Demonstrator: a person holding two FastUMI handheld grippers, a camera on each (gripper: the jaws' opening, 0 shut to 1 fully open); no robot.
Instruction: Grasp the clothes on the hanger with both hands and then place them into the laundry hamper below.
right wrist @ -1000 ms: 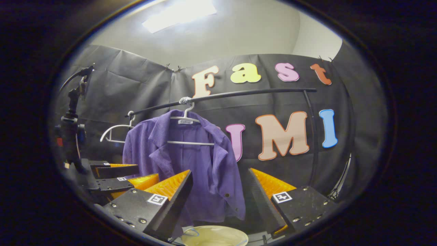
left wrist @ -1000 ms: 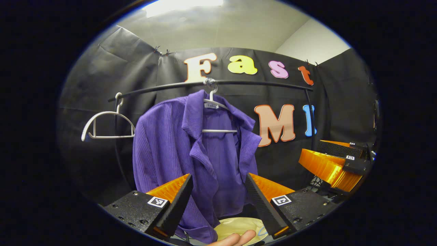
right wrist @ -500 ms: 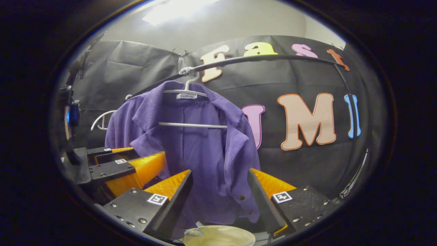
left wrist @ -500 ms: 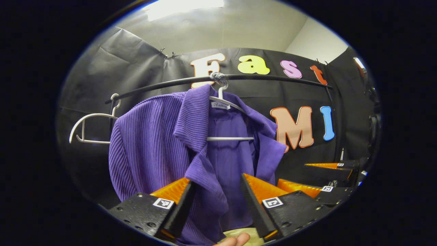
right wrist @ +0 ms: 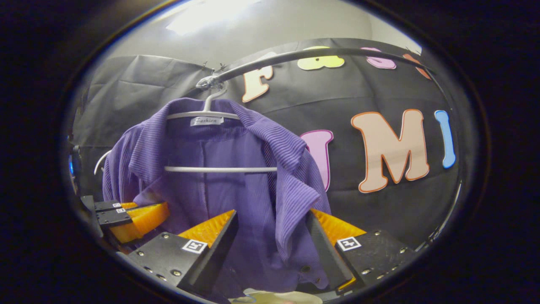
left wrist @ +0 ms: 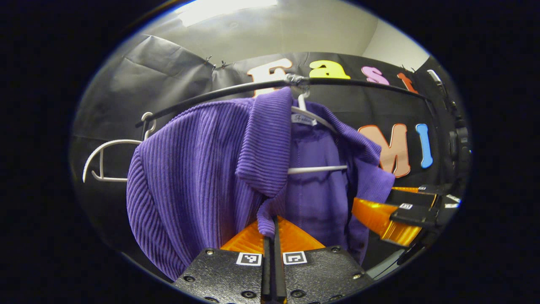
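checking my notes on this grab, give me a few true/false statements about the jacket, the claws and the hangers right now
1. The left claw is shut on the purple corduroy jacket. True: its fingers meet with the lapel's tip pinched between them.
2. The right claw is shut on the jacket too. False: its fingers stand wide apart, with the jacket's front edge hanging between them.
3. The jacket is off its hanger. False: it hangs on the white hanger, hooked on the black rail.
4. A second white hanger hangs bare beside the jacket. True.
5. The laundry hamper holds the jacket. False: only its pale rim shows, below the jacket.
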